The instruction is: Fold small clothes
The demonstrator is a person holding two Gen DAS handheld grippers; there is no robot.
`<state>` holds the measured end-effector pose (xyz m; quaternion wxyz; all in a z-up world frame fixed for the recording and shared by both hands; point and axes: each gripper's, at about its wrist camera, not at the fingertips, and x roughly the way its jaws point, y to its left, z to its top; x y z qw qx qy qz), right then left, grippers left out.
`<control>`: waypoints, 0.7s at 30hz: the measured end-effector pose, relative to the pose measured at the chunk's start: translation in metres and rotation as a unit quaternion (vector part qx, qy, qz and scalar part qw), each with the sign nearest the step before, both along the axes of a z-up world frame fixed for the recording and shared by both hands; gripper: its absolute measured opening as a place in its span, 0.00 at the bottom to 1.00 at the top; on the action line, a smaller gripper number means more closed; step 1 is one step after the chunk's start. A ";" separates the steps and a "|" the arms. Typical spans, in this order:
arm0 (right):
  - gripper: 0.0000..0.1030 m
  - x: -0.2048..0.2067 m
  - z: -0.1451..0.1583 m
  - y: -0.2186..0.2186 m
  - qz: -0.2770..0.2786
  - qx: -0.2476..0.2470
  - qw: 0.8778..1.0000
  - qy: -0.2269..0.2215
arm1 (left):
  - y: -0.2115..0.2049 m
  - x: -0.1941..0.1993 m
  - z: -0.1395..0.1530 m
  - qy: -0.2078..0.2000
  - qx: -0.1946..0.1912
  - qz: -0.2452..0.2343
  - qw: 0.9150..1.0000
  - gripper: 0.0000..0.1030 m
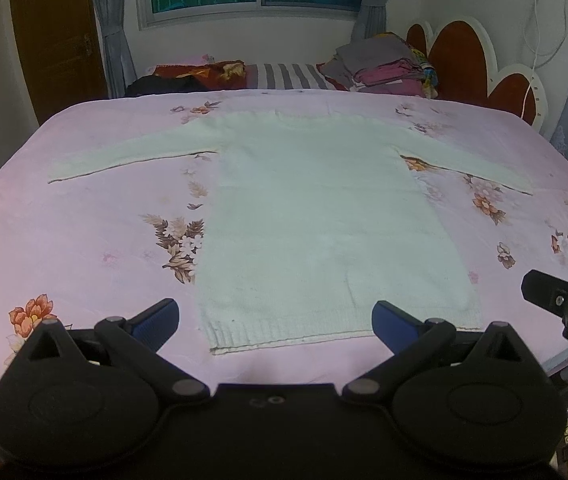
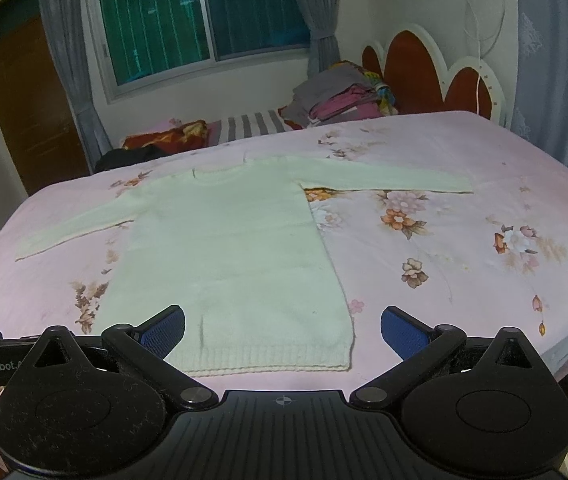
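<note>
White sweater (image 1: pixel 315 208) lies flat, sleeves spread, centre frame on pink floral bedsheet (image 1: pixel 84 208); hem at bottom centre, just ahead of both grippers. Left gripper (image 1: pixel 274 320) & right gripper (image 2: pixel 282 328) both spread wide, holding nothing. Judgement: start w/ a sleeve, pinch cuff edge only, lay across body w/o dragging sheet

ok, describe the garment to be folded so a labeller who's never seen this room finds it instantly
Start at the bed with the pink floral sheet. The white knit sweater lies flat in its middle, both sleeves spread out, ribbed hem nearest the open grippers. It is the only garment spread out and the only white one; the other clothes sit in a folded pile at the far side by the headboard.
</note>
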<state>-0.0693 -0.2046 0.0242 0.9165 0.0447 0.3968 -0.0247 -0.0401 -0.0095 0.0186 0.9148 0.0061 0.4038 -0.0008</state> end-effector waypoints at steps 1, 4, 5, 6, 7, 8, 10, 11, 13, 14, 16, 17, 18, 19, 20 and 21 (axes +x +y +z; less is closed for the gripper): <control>1.00 0.000 0.000 0.000 0.000 0.000 1.000 0.000 | 0.000 0.000 0.000 0.000 0.000 0.001 1.000 1.00; 1.00 0.000 0.000 0.000 0.000 0.000 1.000 0.001 | -0.001 0.000 0.000 0.001 -0.001 0.001 1.000 1.00; 1.00 0.000 0.000 0.001 0.001 0.000 1.000 0.001 | -0.001 0.000 0.000 0.001 -0.001 0.001 1.000 1.00; 1.00 0.000 0.000 -0.001 0.001 0.001 1.000 0.000 | -0.002 0.000 0.000 0.001 0.000 0.002 1.000 1.00; 1.00 -0.001 0.000 -0.001 0.001 0.001 1.000 0.000 | -0.002 0.000 0.000 0.001 0.000 0.002 1.000 1.00; 1.00 0.000 0.001 -0.003 0.002 0.002 1.000 0.001 | -0.003 -0.001 0.000 0.001 0.000 0.001 1.000 0.99; 1.00 0.000 0.001 -0.003 0.002 0.003 1.000 0.000 | -0.002 -0.001 -0.001 0.002 -0.002 0.001 1.000 1.00; 1.00 0.000 0.001 -0.003 0.002 0.002 1.000 0.001 | -0.002 -0.001 -0.001 0.003 -0.002 0.001 1.000 1.00; 1.00 0.000 0.001 -0.004 0.002 0.003 1.000 0.001 | -0.003 -0.001 -0.001 0.004 -0.003 0.001 1.000 0.99; 1.00 0.000 0.001 -0.004 0.001 0.004 1.000 0.001 | -0.004 -0.001 -0.002 0.004 -0.004 0.001 1.000 1.00; 1.00 0.000 0.000 -0.004 0.000 0.005 1.000 0.002 | -0.004 -0.001 -0.001 0.004 -0.006 0.001 1.000 1.00; 1.00 0.000 0.000 -0.004 0.000 0.007 1.000 0.002 | -0.004 -0.001 -0.001 0.004 -0.006 0.001 1.000 1.00; 1.00 0.000 0.000 -0.005 -0.001 0.009 1.000 0.002 | -0.004 -0.001 -0.001 0.004 -0.006 0.000 1.000 1.00; 1.00 0.000 -0.001 -0.006 -0.002 0.009 1.000 0.002 | -0.003 -0.001 -0.001 0.004 -0.006 0.000 1.000 0.99; 1.00 0.000 -0.002 -0.007 -0.002 0.009 1.000 0.002 | -0.004 -0.001 -0.002 0.005 -0.007 0.000 1.000 1.00; 1.00 0.001 -0.002 -0.007 -0.003 0.009 1.000 0.003 | -0.004 -0.001 -0.002 0.005 -0.007 0.000 1.000 1.00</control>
